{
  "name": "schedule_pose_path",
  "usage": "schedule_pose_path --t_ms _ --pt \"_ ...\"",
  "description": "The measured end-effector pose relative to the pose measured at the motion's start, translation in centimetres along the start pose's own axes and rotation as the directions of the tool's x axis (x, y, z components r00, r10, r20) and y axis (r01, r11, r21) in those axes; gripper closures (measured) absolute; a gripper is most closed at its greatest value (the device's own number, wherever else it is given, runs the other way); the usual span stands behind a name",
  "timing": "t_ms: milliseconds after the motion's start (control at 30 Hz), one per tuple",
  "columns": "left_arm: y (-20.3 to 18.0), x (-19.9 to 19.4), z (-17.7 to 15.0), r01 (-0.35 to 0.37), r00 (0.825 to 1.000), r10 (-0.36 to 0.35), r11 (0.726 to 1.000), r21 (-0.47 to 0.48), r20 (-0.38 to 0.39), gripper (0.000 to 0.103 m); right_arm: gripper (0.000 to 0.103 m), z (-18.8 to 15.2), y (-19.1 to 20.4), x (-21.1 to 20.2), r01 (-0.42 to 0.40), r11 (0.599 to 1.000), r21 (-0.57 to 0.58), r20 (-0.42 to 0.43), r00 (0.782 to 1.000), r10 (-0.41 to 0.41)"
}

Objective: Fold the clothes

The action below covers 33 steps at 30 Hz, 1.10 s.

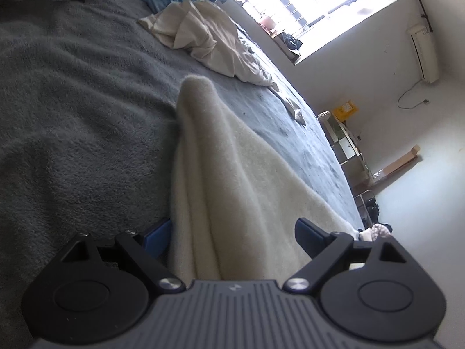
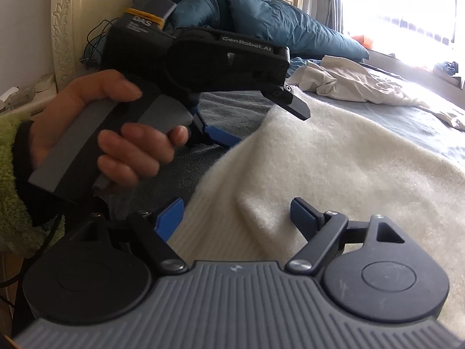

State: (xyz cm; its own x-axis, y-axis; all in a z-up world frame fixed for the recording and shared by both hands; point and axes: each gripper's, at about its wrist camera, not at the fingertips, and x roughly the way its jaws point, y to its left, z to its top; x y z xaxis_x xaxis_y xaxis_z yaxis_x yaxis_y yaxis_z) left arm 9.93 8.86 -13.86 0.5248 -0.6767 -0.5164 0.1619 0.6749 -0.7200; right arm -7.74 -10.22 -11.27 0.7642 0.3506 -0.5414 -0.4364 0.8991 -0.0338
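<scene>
Lying across the grey-blue bedspread (image 1: 72, 101), the cream sweater (image 1: 232, 174) runs under both tools, its near end cut off behind their bodies. The left gripper (image 1: 232, 235) stands wide open with a raised fold between the fingers, neither pad pressing it. The right gripper (image 2: 237, 218) is likewise spread wide over the ribbed hem, gripping nothing. In the right view a hand (image 2: 116, 133) in a green fuzzy sleeve (image 2: 11, 174) holds the left tool. Behind, a crumpled white garment (image 2: 348, 81) and a blue jacket (image 2: 247, 14) lie partly washed out by window (image 1: 305, 0) glare.
</scene>
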Motion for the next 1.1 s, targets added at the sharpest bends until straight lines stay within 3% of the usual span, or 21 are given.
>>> schedule_pose_path --t_ms 400,600,1100 --pt "-1.0 -1.4 -3.2 0.023 0.996 -0.021 0.999 0.023 -0.087 0.011 0.018 -0.6 0.1 -0.1 0.002 1.000 -0.023 0.008 1.000 -0.002" --pt "-1.9 -1.6 -4.3 0.058 0.986 -0.055 0.998 0.015 -0.159 0.011 0.015 -0.6 0.5 0.4 0.019 0.999 -0.049 0.012 1.000 -0.019" --pt "-3.8 -2.0 -4.8 0.054 0.987 -0.055 0.998 -0.012 -0.153 0.012 0.012 0.2 2.0 2.6 0.114 0.987 -0.111 0.027 0.993 -0.112"
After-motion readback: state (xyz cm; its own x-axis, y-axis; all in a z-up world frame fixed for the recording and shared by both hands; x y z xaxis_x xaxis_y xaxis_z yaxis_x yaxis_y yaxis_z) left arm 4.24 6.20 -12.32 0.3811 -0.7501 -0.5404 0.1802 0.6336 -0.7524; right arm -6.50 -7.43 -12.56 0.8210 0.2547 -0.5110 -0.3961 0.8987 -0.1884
